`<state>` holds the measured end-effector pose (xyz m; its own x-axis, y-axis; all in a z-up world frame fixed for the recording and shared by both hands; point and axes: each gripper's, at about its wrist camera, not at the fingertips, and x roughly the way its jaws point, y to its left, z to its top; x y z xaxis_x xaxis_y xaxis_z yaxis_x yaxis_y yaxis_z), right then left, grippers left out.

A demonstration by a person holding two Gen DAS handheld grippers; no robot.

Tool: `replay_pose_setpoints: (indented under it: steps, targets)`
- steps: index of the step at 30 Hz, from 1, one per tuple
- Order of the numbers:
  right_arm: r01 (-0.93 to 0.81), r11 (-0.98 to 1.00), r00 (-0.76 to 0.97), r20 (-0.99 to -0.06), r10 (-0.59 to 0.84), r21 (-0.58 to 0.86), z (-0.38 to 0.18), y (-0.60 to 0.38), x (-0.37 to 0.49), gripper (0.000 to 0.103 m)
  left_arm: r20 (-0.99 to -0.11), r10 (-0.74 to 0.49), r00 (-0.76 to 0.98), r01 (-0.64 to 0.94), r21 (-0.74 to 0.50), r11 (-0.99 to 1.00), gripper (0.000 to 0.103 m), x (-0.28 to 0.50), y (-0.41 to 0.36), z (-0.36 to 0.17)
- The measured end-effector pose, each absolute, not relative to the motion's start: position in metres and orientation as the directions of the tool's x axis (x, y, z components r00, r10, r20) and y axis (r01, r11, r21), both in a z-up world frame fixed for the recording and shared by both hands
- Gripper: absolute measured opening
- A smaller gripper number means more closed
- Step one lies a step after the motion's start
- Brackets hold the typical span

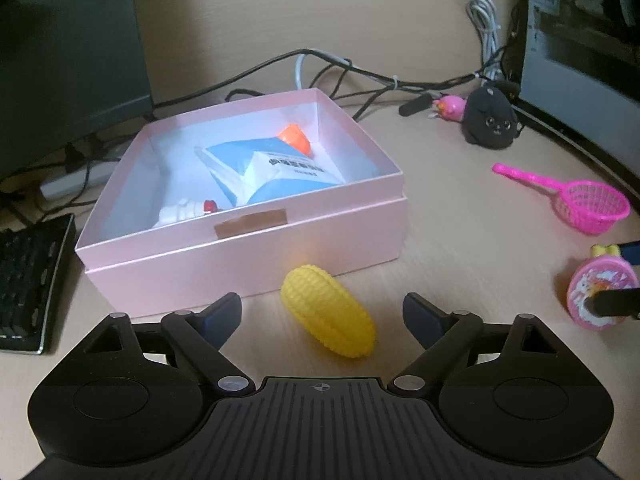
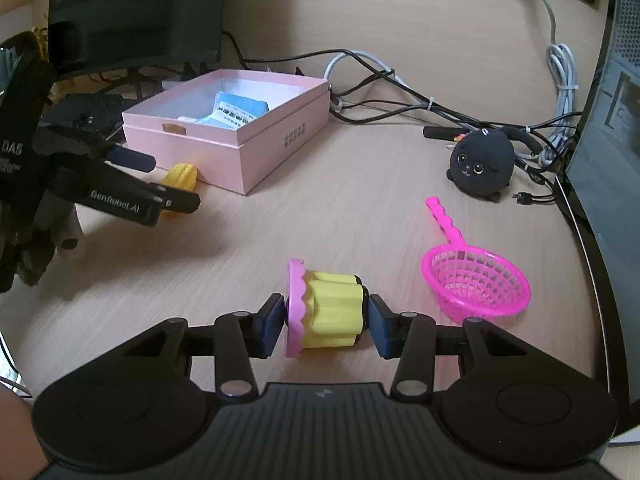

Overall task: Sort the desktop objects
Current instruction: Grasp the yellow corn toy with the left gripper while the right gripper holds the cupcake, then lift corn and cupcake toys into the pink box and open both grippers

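Nearest the right wrist camera, the right gripper [image 2: 326, 322] pinches a toy cupcake [image 2: 324, 314] lying on its side just above the wooden desk [image 2: 360, 200], one pad on its pink frilled top and the other on its dark base. Just right of it lies a pink toy strainer [image 2: 474, 282], handle pointing away. In the left wrist view, the left gripper [image 1: 322, 312] stands spread wide with nothing pressed between its pads; a yellow toy corn cob [image 1: 328, 312] lies on the desk between the fingertips, just in front of the pink box [image 1: 256, 256]. The open box holds a blue-and-white packet [image 1: 272, 172], an orange piece [image 1: 296, 138] and a small white item [image 1: 180, 212]. Farther right sits a black plush toy [image 2: 482, 162]; cables [image 2: 400, 92] trail along the far side.
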<state>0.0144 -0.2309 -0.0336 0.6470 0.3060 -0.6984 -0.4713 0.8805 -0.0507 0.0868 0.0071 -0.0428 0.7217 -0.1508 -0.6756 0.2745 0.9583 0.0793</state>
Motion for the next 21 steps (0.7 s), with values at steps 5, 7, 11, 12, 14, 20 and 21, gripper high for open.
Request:
replay_pose_setpoints:
  steps: [5, 7, 11, 12, 14, 20, 21]
  targets:
    - [-0.462, 0.886, 0.648, -0.701, 0.298, -0.050, -0.033, -0.232, 0.013, 0.044, -0.695, -0.122, 0.708, 0.225, 0.058, 0.973, 0.059, 0.088, 0.008, -0.048]
    - [-0.459, 0.887, 0.650, -0.700, 0.296, -0.051, -0.034, -0.232, 0.013, 0.044, -0.694, -0.118, 0.710, 0.211, 0.050, 0.976, 0.040, 0.087, 0.010, -0.046]
    - [-0.467, 0.883, 0.650, -0.696, 0.306, -0.049, -0.032, -0.230, 0.012, 0.044, -0.691, -0.101, 0.716, 0.189, 0.053, 0.981, 0.035, 0.082, 0.015, -0.042]
    - [-0.471, 0.881, 0.650, -0.694, 0.309, -0.050, -0.031, -0.229, 0.012, 0.044, -0.690, -0.101, 0.717, 0.188, 0.052, 0.981, 0.035, 0.080, 0.016, -0.042]
    - [-0.481, 0.875, 0.650, -0.691, 0.317, -0.051, -0.030, -0.226, 0.011, 0.044, -0.685, -0.097, 0.722, 0.182, 0.053, 0.982, 0.035, 0.073, 0.019, -0.040]
    - [-0.520, 0.854, 0.654, -0.659, 0.371, -0.035, -0.010, -0.222, 0.006, 0.044, -0.648, -0.116, 0.753, 0.179, 0.032, 0.983, 0.035, 0.041, 0.026, -0.016]
    - [-0.530, 0.847, 0.661, -0.644, 0.386, -0.037, -0.003, -0.221, 0.005, 0.044, -0.633, -0.119, 0.765, 0.178, 0.030, 0.984, 0.035, 0.037, 0.027, -0.008]
